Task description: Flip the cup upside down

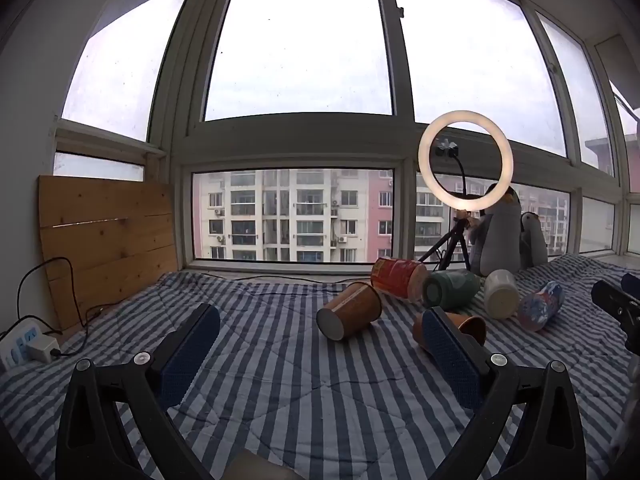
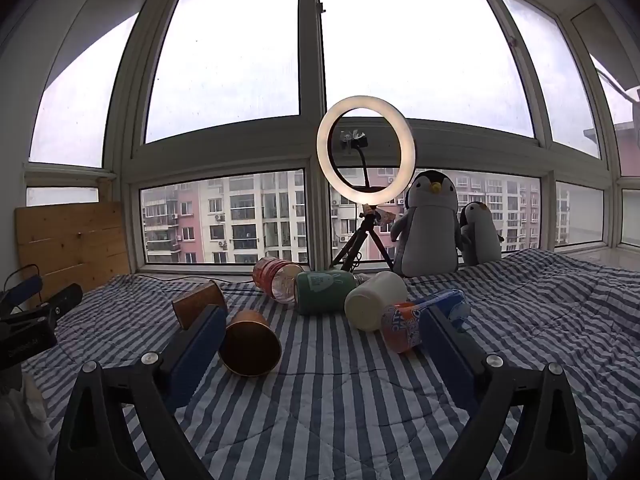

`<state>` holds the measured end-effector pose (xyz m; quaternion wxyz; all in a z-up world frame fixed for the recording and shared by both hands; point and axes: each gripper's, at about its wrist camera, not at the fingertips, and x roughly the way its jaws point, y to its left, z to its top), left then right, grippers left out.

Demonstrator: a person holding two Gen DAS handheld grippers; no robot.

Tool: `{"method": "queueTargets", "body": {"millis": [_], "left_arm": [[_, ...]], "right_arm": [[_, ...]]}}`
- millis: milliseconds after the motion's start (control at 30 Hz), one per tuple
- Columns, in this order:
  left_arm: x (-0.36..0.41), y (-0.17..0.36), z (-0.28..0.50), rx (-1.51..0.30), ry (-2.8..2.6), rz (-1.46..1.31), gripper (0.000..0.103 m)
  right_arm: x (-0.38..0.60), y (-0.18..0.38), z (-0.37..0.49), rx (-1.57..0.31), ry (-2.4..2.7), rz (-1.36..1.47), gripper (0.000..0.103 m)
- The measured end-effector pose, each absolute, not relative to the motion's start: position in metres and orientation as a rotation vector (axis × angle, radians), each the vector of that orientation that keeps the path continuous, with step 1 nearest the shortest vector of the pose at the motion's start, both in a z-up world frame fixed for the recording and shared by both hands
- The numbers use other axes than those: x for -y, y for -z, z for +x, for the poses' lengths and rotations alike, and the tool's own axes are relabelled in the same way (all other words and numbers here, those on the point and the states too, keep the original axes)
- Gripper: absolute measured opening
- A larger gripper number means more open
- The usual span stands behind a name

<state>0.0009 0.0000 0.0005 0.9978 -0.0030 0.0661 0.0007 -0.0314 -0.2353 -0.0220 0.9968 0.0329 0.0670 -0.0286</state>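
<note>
A striped quilt (image 2: 340,408) under tall windows carries several cups on their sides. The nearest brown cup (image 2: 250,349) lies just beside the right gripper (image 2: 320,344); both it and the left gripper (image 1: 320,340) hover with jaws apart, holding nothing

The left gripper (image 1: 320,334) hangs wide apart over the striped blanket (image 1: 280,360), holding nothing. Toward the blanket's far right edge, cups lie on their sides: a brown paper cup (image 1: 350,311) nearest the middle, an orange cup (image 1: 466,326) partly behind the right finger (image 1: 450,354), and a white cup (image 1: 500,294) further back. The right gripper (image 1: 618,308) shows at the right edge.
</note>
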Motion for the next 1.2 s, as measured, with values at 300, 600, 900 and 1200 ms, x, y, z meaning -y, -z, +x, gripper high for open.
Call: {"method": "queueTargets", "body": {"millis": [300, 600, 900, 1200], "left_arm": [[0.007, 0.002, 0.001, -0.122, -0.002, -0.003, 0.102], [0.000, 0.001, 0.002, -0.122, 0.004, -0.009, 0.102], [-0.001, 0.003, 0.001, -0.125, 0.006, -0.005, 0.102], [0.000, 0.003, 0.002, -0.135, 0.007, 0.000, 0.102]], "right_arm": [[0.236, 0.024, -0.030, -0.140, 0.050, 0.073, 0.098], [0.237, 0.021, -0.031, -0.132, 0.052, 0.083, 0.098], [0.236, 0.021, -0.033, -0.129, 0.052, 0.091, 0.099], [0.237, 0.021, -0.032, -0.131, 0.051, 0.093, 0.099]]}}
